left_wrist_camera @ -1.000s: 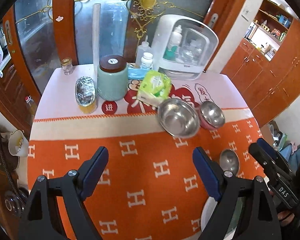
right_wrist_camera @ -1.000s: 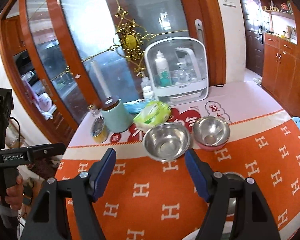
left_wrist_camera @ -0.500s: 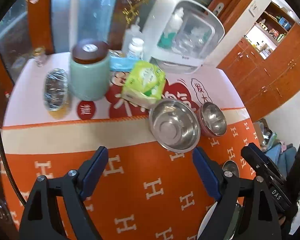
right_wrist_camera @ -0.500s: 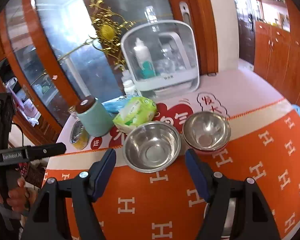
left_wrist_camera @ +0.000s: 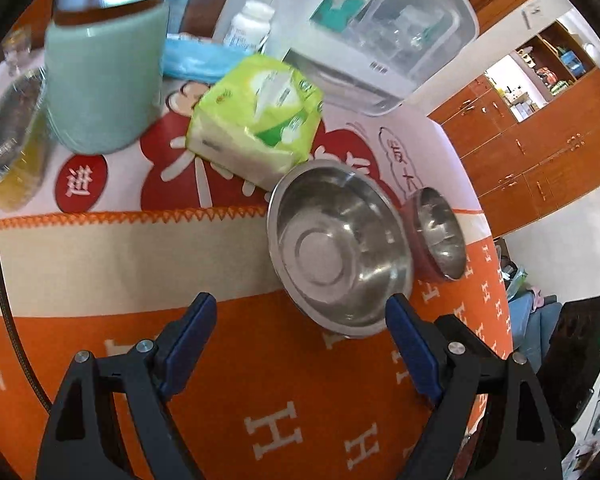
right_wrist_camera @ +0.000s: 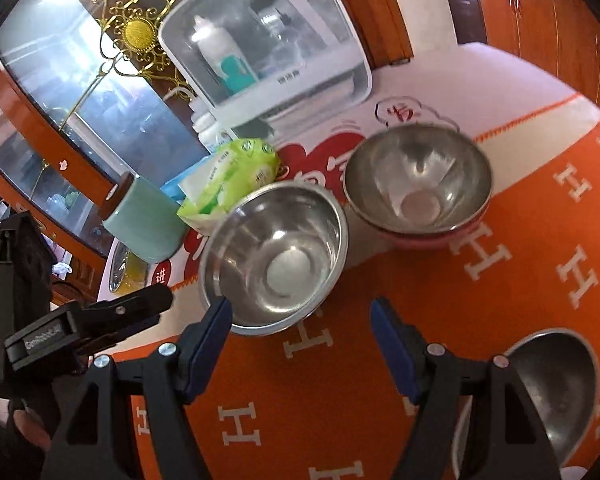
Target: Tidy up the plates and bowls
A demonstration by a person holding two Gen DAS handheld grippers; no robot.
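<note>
A large steel bowl [left_wrist_camera: 340,248] [right_wrist_camera: 274,256] sits on the orange cloth, and to its right stands a smaller steel bowl with a pink outside [left_wrist_camera: 438,236] [right_wrist_camera: 418,180]. A third steel bowl [right_wrist_camera: 556,392] lies at the near right, partly behind a finger in the right wrist view. My left gripper [left_wrist_camera: 302,316] is open and empty, just short of the large bowl's near rim. My right gripper [right_wrist_camera: 300,320] is open too, close to that bowl's near rim, nothing between its pads. The left gripper's body [right_wrist_camera: 80,328] shows at the left in the right wrist view.
Behind the bowls lie a green tissue pack [left_wrist_camera: 260,116] [right_wrist_camera: 228,184], a pale green jar with a brown lid [left_wrist_camera: 104,64], a foil-covered dish [left_wrist_camera: 12,136], a white bottle [left_wrist_camera: 248,24] and a white clear-fronted cabinet [right_wrist_camera: 268,52]. The table edge [left_wrist_camera: 496,280] drops off at the right.
Both grippers have come down and forward toward the large steel bowl, which now looks much bigger and nearer. Their jaws kept the same width. The bowls have not moved.
</note>
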